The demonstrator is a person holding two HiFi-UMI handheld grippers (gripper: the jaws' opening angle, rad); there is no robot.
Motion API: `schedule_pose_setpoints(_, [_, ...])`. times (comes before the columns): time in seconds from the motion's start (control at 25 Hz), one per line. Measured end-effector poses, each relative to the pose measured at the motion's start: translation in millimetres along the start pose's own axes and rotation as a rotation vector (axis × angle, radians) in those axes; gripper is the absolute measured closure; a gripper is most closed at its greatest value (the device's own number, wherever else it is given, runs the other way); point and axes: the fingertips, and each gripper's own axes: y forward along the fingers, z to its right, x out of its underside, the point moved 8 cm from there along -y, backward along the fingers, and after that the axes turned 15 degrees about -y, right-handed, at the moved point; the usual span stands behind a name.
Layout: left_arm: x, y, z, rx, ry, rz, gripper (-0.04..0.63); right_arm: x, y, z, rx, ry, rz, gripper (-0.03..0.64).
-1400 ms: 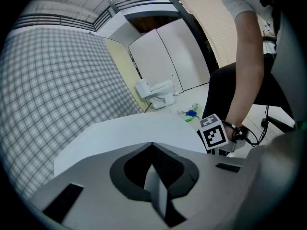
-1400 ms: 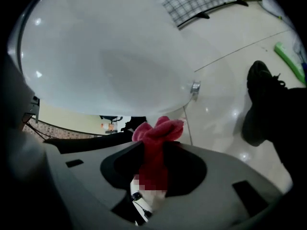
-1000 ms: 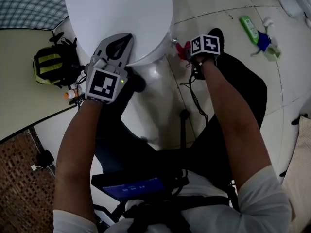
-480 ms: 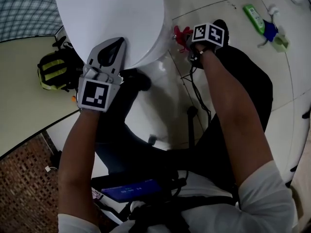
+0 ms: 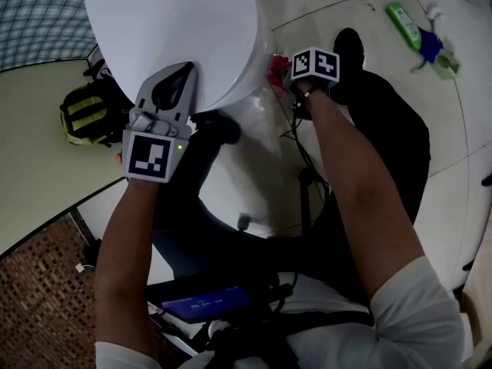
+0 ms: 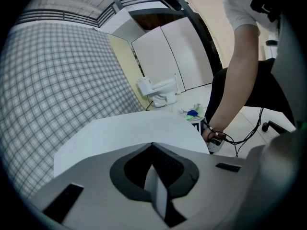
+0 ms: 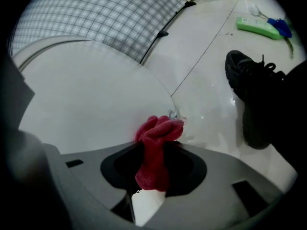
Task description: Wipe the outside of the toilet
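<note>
Count, left to right: one yellow-and-black bag [image 5: 83, 114], two grippers, one toilet [image 5: 173, 21] at hand, one red cloth [image 7: 158, 131], one black shoe [image 5: 347, 48], one green bottle [image 5: 401, 23].
Left gripper [image 5: 188, 68]: jaws pressed together, nothing between them; tips over the near rim of the closed lid.
Toilet position: top centre of the head view, between the two forearms.
Right gripper [image 7: 154, 152]: clamped on the red cloth, which bulges out past the tips.
Cloth position: at the toilet's right flank, just under the lid rim; contact not certain.
Left gripper view only: second toilet [image 6: 158, 91] far off on the floor; checked wall [image 6: 48, 80] beside the lid.
Right gripper view only: small chrome fitting [image 7: 172, 114] just beyond the cloth.
Head view only: the bag, low at left of the toilet.
Toilet appearance: white, glossy, lid down, rounded front, smooth flank below with floor tiles reflected.
</note>
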Motion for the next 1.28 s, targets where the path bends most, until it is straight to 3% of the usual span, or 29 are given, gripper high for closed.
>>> schedule_pose_setpoints(0.64, [1,-2,4,0.009,0.02,0.005,0.615,51,41,-34,-0.028,-0.004,-0.143,0.476])
schedule_pose_setpoints(1.0, [3,-3,7,0.012,0.026,0.013,0.615,73,57,-50,-0.119,0.192,-0.109,0.476])
schedule_pose_setpoints(1.28, [4,-4,9,0.015,0.028,0.019,0.615,83,71,-68,-0.158,0.202,-0.113,0.476])
